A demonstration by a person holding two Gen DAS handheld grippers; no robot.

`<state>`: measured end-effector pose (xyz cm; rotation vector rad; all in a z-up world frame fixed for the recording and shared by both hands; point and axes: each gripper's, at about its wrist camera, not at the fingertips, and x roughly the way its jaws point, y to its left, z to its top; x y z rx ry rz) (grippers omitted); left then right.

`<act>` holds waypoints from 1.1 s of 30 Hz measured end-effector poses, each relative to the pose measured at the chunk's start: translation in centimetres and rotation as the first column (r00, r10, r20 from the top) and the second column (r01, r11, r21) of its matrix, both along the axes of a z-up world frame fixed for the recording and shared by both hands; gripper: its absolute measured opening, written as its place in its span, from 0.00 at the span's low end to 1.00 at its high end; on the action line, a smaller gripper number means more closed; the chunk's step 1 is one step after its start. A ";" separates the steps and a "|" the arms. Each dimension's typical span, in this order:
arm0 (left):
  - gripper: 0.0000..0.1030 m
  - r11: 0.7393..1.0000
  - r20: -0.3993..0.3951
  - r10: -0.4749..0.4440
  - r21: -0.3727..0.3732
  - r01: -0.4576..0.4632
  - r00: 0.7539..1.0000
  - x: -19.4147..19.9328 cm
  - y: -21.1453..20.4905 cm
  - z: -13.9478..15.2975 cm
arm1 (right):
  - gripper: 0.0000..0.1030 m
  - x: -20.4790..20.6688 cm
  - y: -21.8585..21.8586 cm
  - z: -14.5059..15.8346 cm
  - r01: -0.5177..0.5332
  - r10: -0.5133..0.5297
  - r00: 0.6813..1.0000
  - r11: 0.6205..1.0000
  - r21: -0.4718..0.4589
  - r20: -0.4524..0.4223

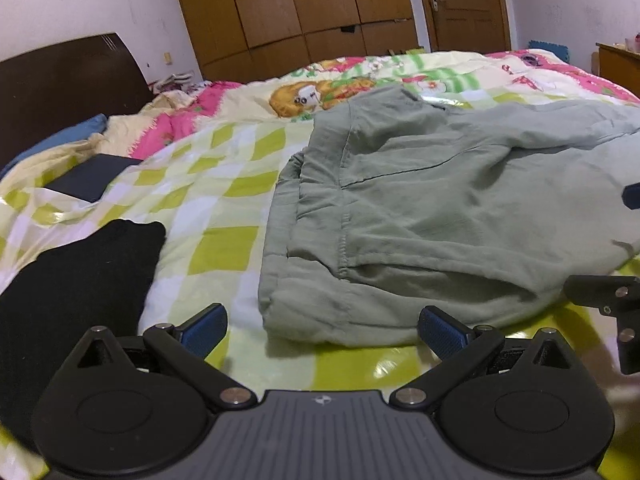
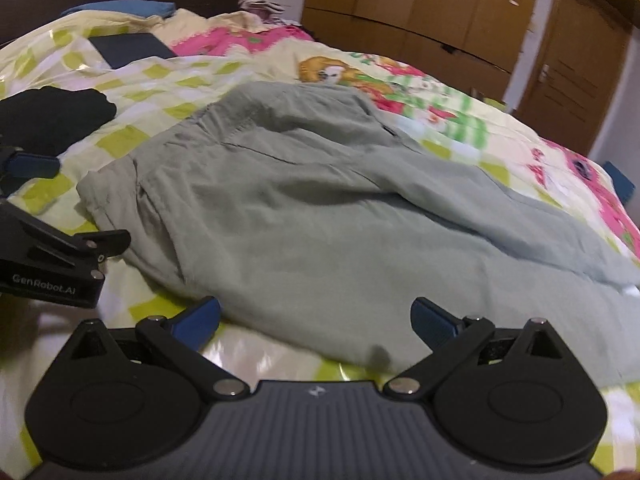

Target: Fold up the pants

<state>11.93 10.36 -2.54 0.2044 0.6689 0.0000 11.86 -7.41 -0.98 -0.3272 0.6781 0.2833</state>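
The green pants [image 1: 460, 208] lie rumpled on the bed's checked quilt [image 1: 224, 184], waistband end toward the headboard side and legs trailing off the other way. The long axis therefore runs across both wrist views, left to right. In the left wrist view the waistband's near corner sits just ahead of the gripper, slightly right of centre; in the right wrist view the mid-section and near edge of the pants [image 2: 320, 208] fill the space directly ahead.

The left gripper [image 1: 322, 326] hovers low over the quilt with its jaws spread wide. Nothing is between the blue pads, and the waistband corner lies just beyond them, not touching as far as I can tell. The right gripper [image 2: 316, 318] is likewise fully spread and empty, its pads framing the near hem of the cloth; whether they brush the fabric is unclear. Each gripper shows at the edge of the other's view, so they work side by side along the near edge.

My judgement is that the fold has barely begun: the left gripper is nearer the waistband, the right nearer the legs, and the next grasp depends on pinching that near edge at both points.

Further off lie a black garment [image 1: 80, 272], a dark flat object [image 1: 94, 178], and the wardrobe [image 1: 300, 8].
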 end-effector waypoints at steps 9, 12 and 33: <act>0.63 0.991 -0.061 -0.130 -0.042 0.128 0.990 1.6 0.2 -0.3 | 0.81 2.0 0.9 -1.2 -0.186 0.187 0.977 0.982 0.025 -0.101; 0.49 0.986 -0.087 -0.157 -0.073 0.151 0.984 1.3 0.9 0.1 | 0.66 2.5 0.8 -1.3 -0.205 0.214 0.964 0.976 0.075 -0.156; 0.47 0.999 -0.132 0.030 0.017 -0.028 0.991 -5.5 9.6 2.4 | 0.33 -2.8 10.2 -0.1 -0.281 0.360 0.888 0.917 0.282 -0.286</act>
